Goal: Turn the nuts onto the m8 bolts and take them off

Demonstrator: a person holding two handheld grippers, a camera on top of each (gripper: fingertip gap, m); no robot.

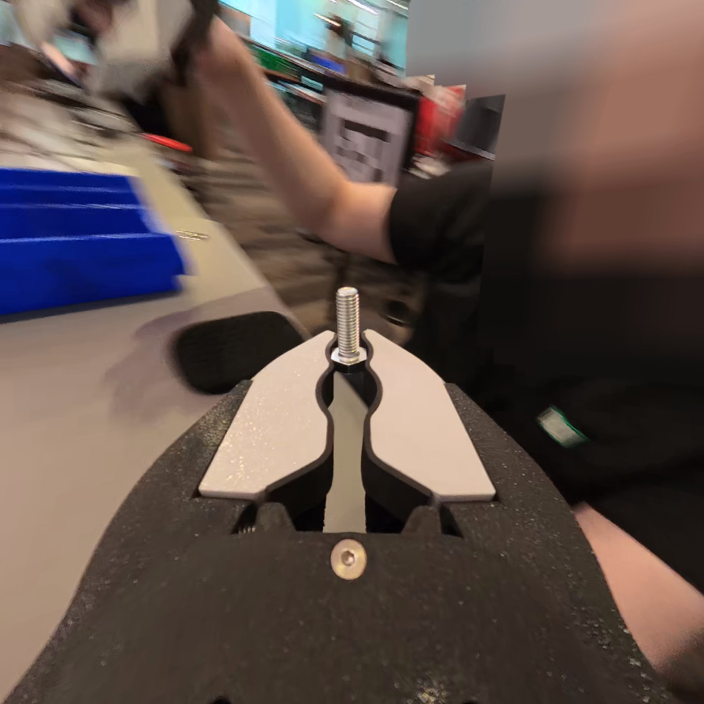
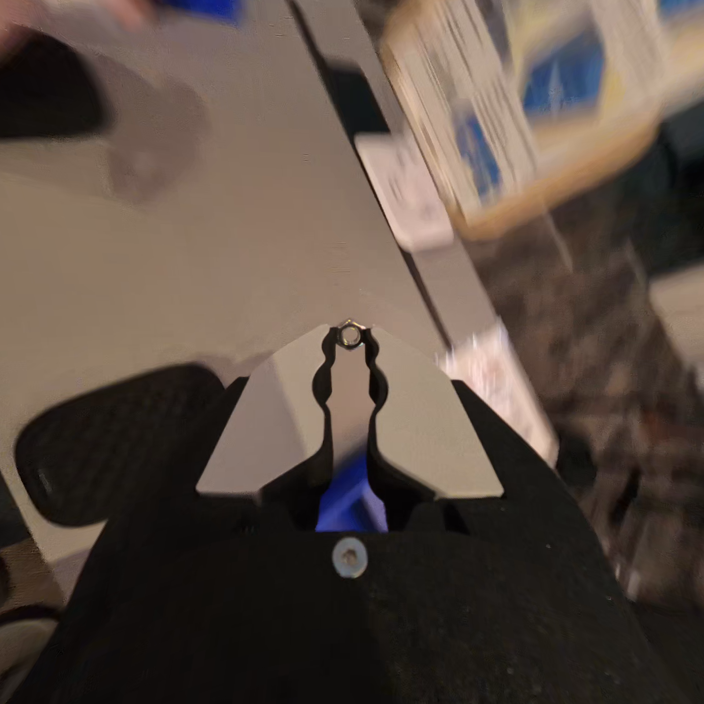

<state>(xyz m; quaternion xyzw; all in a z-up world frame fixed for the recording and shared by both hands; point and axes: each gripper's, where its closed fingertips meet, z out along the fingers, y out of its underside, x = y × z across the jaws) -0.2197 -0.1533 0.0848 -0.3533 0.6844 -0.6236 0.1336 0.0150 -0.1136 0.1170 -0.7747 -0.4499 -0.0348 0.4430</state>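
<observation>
In the left wrist view my left gripper (image 1: 348, 352) is shut on the hex head of a silver M8 bolt (image 1: 347, 324). The threaded shaft stands straight up out of the fingertips, bare of any nut. In the right wrist view my right gripper (image 2: 350, 337) is shut on a small silver hex nut (image 2: 349, 336), held at the very tips with its hole facing the camera. The nut hangs above the grey table (image 2: 171, 266). The person's arm (image 1: 274, 152) reaches up and left across the left wrist view, holding a blurred dark object.
A blue compartment bin (image 1: 76, 236) sits on the grey table (image 1: 76, 400) at the left; a blue patch shows between the right fingers (image 2: 346, 503). The table's right edge (image 2: 419, 247) runs diagonally. Blurred boxes (image 2: 514, 114) lie beyond it. Both views are motion-blurred. The tips of one gripper are about 25 cm away from the tips of the other.
</observation>
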